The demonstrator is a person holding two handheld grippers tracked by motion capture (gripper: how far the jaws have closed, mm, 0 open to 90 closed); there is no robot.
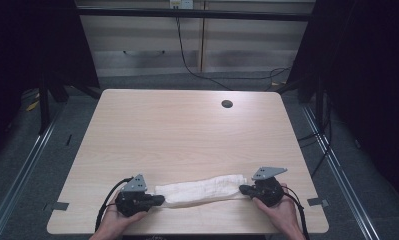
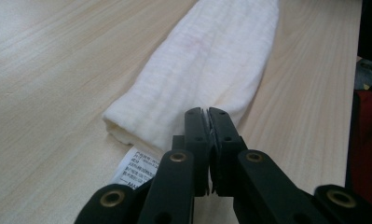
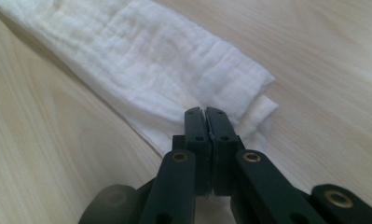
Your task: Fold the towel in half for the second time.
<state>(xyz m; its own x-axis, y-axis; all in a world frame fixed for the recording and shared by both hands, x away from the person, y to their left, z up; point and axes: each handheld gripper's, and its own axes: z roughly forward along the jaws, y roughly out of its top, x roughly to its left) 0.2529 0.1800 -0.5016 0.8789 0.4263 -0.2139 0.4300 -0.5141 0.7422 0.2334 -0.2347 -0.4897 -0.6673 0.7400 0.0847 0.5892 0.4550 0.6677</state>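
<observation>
I have a white cloth (image 1: 201, 190), folded into a long narrow band, lying flat along the near edge of the pale wooden worktop (image 1: 187, 130), and I hold one end of it in each hand. My left tool (image 1: 159, 200) comes in from the left end of the band, low over the worktop and pointing along it; in the left gripper view its two black jaws stand pressed together with the near corner of the cloth (image 2: 207, 60) pinched between them, so this tool is clenched on the cloth. Just below that end a small white care label (image 2: 136, 169) with fine print sticks out from under the fold, lying on the wood beside the jaws. My right tool (image 1: 244, 189) meets the opposite end, and in the right gripper view its jaws are likewise closed tight on the edge of the cloth (image 3: 141, 65), where two or three layers fan out slightly at the corner. The band stretches between the two tools with soft creases along its length and rests on the worktop over its whole span. My left hand (image 1: 112, 220) and right hand (image 1: 282, 212) come in from the near edge, each wrapped around its tool's body, with a cable trailing back from each. Far across the worktop, near the back edge, sits a small round cable hole (image 1: 227, 104).
</observation>
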